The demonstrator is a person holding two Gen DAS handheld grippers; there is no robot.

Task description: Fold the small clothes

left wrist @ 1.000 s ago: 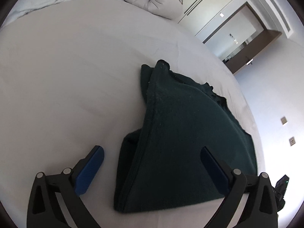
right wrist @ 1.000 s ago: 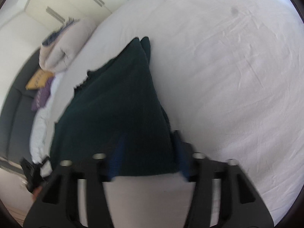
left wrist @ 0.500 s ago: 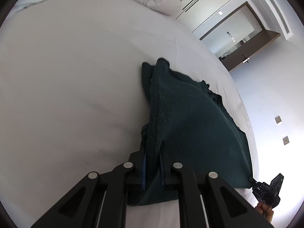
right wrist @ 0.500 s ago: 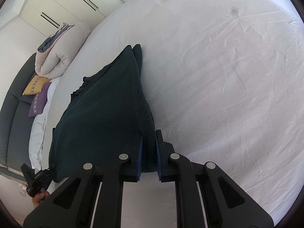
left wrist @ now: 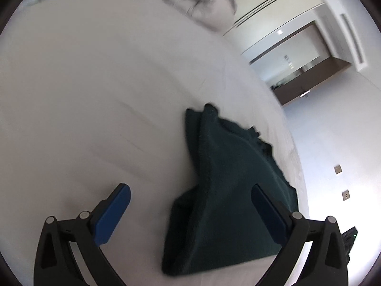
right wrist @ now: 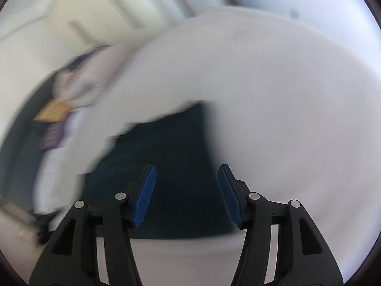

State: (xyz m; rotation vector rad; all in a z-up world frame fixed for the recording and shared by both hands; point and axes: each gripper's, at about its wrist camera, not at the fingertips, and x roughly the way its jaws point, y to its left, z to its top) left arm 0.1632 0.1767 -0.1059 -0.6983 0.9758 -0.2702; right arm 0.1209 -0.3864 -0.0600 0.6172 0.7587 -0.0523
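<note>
A dark green folded garment point(left wrist: 228, 190) lies on the white bed sheet point(left wrist: 95, 95). In the left wrist view it sits right of centre, its near end between the blue pads. My left gripper point(left wrist: 190, 202) is wide open above that near end and holds nothing. In the blurred right wrist view the garment point(right wrist: 171, 147) lies ahead of and under the fingers. My right gripper point(right wrist: 187, 190) is open and empty over the garment's near edge.
A rolled beige duvet point(left wrist: 202, 4) lies at the far end of the bed. Yellow and purple cushions point(right wrist: 52, 119) rest on a dark sofa at the left. White wardrobes and a doorway stand beyond the bed. The bed edge runs just right of the garment.
Half a second ago both grippers were shut on the garment's near edge. Both have now opened and let it go, and both have pulled back. The right view is blurred by motion.
</note>
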